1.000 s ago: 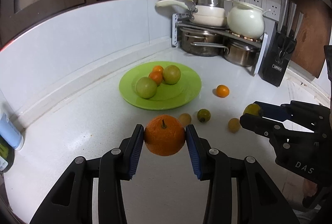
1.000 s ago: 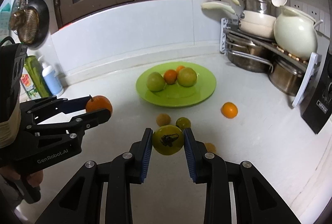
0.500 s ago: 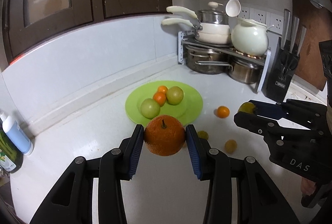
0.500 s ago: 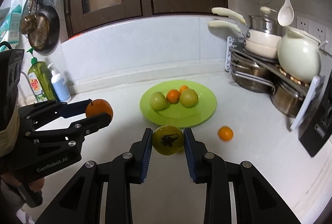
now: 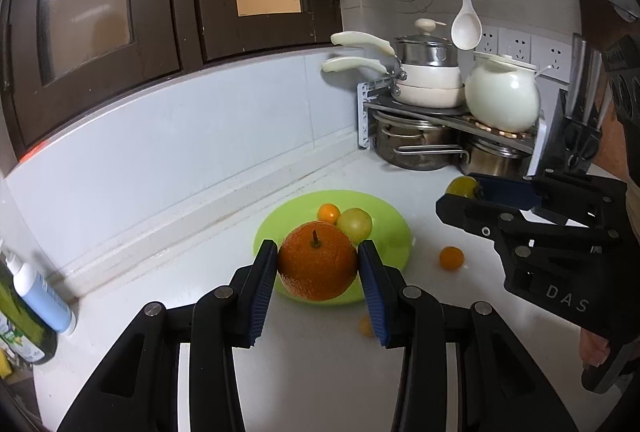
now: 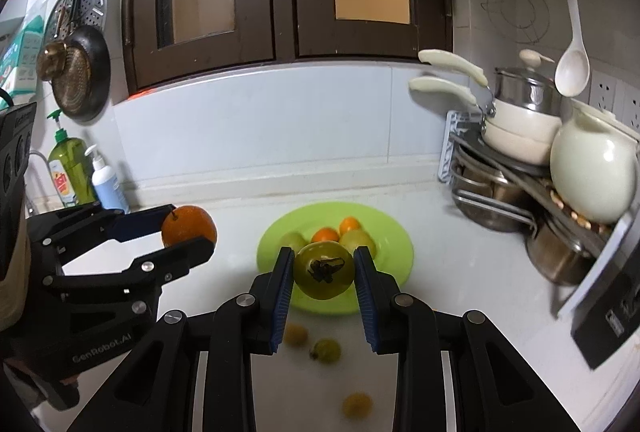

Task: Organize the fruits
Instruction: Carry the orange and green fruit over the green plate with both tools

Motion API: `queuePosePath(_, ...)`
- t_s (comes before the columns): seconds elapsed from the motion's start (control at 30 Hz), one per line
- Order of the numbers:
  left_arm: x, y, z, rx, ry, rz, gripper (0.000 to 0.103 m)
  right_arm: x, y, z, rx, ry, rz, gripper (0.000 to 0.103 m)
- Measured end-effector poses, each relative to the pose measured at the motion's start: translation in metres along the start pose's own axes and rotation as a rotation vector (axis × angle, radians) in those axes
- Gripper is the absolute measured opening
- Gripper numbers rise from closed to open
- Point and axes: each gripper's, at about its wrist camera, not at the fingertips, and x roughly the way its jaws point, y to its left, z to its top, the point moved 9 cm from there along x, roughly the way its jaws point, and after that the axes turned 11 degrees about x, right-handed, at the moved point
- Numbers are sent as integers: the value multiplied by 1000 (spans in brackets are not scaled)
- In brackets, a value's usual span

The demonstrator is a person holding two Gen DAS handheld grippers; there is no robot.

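While both hover above the round lime-green plastic plate (image 6: 394, 252) | left gripper (image 5: 318, 268) clamps large round orange (image 5: 317, 266) | right gripper (image 6: 323, 272) clamps round yellow-green fruit (image 6: 324, 270)

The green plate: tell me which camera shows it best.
The right wrist view: most of the green plate shows, with four fruits behind the held green fruit. In the left wrist view the orange in the left gripper hides its near side.
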Motion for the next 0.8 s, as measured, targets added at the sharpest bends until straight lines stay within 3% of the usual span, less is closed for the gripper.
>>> queuePosePath(0.3, 35, 13, 14, 12, 14, 11, 41, 40, -8, 20, -2, 4, -11, 31)
queuePosePath(0.8, 133, 41, 12, -6, 107, -24, 41, 144, -32, 31, 26, 123, -44, 31)
